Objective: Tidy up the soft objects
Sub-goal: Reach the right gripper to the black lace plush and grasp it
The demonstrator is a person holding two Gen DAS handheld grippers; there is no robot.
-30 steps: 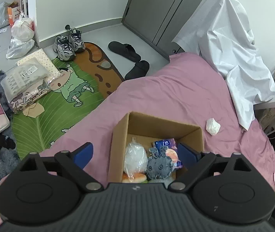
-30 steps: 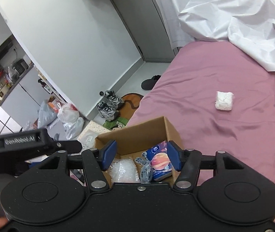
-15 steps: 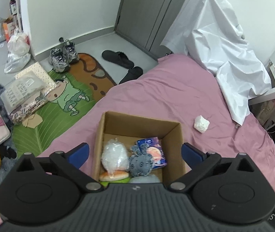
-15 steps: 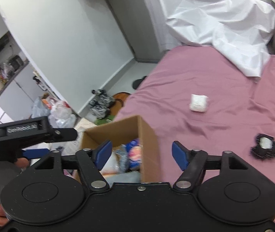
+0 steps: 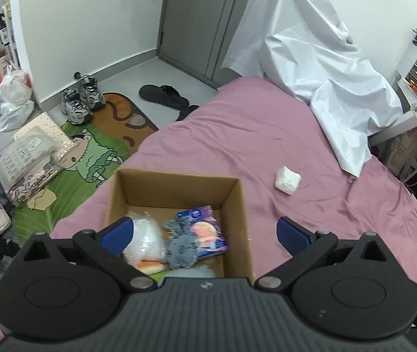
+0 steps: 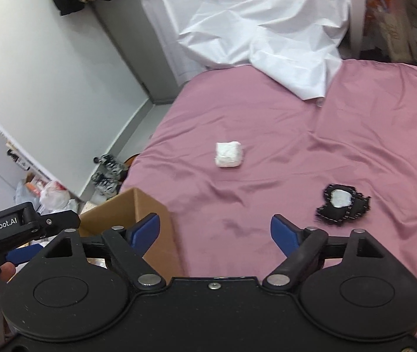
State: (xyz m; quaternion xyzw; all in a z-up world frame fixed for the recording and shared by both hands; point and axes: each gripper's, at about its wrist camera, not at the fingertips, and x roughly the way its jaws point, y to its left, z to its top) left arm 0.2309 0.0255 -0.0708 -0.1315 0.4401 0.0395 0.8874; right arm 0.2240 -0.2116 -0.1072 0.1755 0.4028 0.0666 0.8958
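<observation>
Two soft objects lie loose on the bed, well apart from the cardboard box: a white wad and a black scrap. Risk — either could slip or drag the sheet if pinched shallowly. Right hand-held gripper: jaws opening, nothing between them. Left hand-held gripper: spread wide over the box, empty — touching nothing visible.

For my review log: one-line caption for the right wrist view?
Empty right gripper, jaws opening, over pink bedsheet.
</observation>
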